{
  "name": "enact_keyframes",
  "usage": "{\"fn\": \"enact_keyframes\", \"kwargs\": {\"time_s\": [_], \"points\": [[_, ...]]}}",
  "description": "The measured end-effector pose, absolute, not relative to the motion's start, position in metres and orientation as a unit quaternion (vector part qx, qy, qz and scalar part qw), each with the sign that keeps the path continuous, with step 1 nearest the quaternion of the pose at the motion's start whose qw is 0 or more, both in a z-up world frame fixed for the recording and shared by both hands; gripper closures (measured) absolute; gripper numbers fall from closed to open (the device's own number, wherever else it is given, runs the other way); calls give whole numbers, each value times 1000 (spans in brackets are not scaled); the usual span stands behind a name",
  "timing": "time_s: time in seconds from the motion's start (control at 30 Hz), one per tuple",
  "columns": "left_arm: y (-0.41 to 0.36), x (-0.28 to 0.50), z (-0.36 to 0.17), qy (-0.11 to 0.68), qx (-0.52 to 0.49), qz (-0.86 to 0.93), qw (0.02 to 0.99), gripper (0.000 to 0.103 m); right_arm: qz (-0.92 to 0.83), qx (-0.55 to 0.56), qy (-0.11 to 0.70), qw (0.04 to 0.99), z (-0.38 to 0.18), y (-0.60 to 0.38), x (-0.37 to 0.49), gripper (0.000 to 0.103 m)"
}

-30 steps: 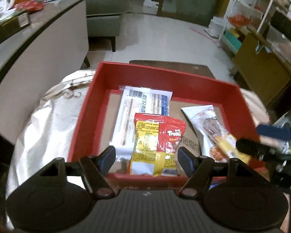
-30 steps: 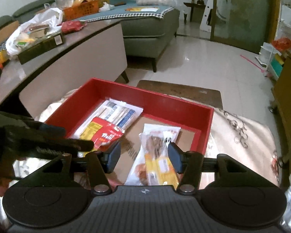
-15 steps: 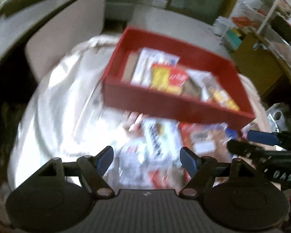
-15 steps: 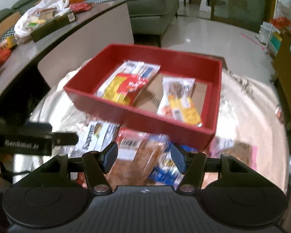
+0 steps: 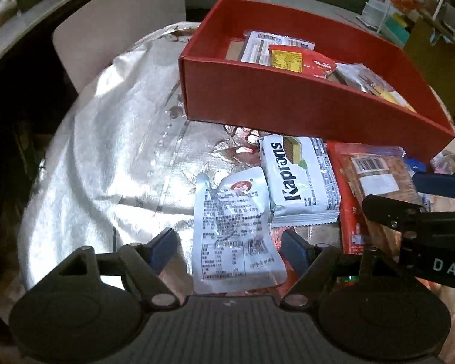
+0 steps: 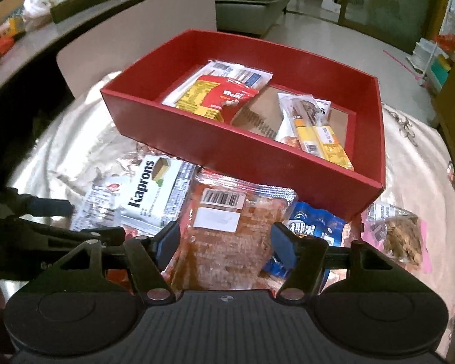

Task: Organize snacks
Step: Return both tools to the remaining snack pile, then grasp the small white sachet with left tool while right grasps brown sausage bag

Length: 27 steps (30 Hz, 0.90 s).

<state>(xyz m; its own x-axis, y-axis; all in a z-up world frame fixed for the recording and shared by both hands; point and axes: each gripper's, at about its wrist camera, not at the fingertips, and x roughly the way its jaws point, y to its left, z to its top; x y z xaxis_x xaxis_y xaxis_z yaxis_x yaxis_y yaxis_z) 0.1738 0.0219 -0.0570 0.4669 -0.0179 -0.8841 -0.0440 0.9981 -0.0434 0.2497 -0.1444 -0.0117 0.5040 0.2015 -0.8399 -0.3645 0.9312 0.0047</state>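
Now both grippers hang over the loose packets lying on the bench's shiny silver cloth [image 5: 112, 139], just in front of the open red cardboard box [image 5: 288, 106], which already holds a few packets, among them a red and yellow gummy bag [image 6: 218, 95]. So the step in hand looks like picking the next snacks to move into the box.

The left gripper [image 5: 229, 250] points down at a flat silvery-white pouch printed with small text [image 5: 233, 236]. Its jaws are released and spread on either side of the pouch, not pressing it. Touching that pouch is a white wafer packet lettered "Kaprons" [image 5: 300, 179], with its far end close to the box wall.

The right gripper [image 6: 226, 242] hangs over a clear packet of reddish-orange strips with a barcode label [image 6: 224, 236]. Its jaws are opening, with the packet between them but not gripped. A blue packet [image 6: 315, 227] lies just beside it, partly under the box corner, and a small clear bag of brown bits on pink [image 6: 400, 236] sits further right.

Next, each gripper likely needs to sink until its fingertips straddle a packet edge, then close. Thin, slippery film lying flat may slide or buckle rather than lift, so an angled pinch at an edge seems wiser.
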Motion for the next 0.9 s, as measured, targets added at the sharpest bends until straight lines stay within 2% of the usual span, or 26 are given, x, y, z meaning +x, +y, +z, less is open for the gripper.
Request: {"fn": "enact_keyframes", "kwargs": {"time_s": [0.23,0.3,0.37,0.4,0.57,0.7,0.73,0.9], "points": [[17,175,-58,509,-7,11,860,34,155,-120,466,863,-18,-143,250,30],[17,174,-57,506,1,8,863,40,158,-131,462,863,-19,-144,249,32],[19,173,-55,505,-2,1,863,54,162,-137,460,862,-19,-144,247,35],[21,172,-54,505,-5,-1,863,56,163,-138,459,862,-18,-145,246,35],[32,166,-49,515,-42,-16,856,61,169,-114,464,862,-9,-159,242,59],[32,162,-49,518,-42,-18,854,61,172,-80,476,859,-7,-179,238,59],[31,162,-48,519,-43,-18,853,59,167,-78,476,860,-6,-182,237,57],[26,165,-51,520,-44,-8,853,42,158,-75,472,864,-8,-180,239,28]]}}
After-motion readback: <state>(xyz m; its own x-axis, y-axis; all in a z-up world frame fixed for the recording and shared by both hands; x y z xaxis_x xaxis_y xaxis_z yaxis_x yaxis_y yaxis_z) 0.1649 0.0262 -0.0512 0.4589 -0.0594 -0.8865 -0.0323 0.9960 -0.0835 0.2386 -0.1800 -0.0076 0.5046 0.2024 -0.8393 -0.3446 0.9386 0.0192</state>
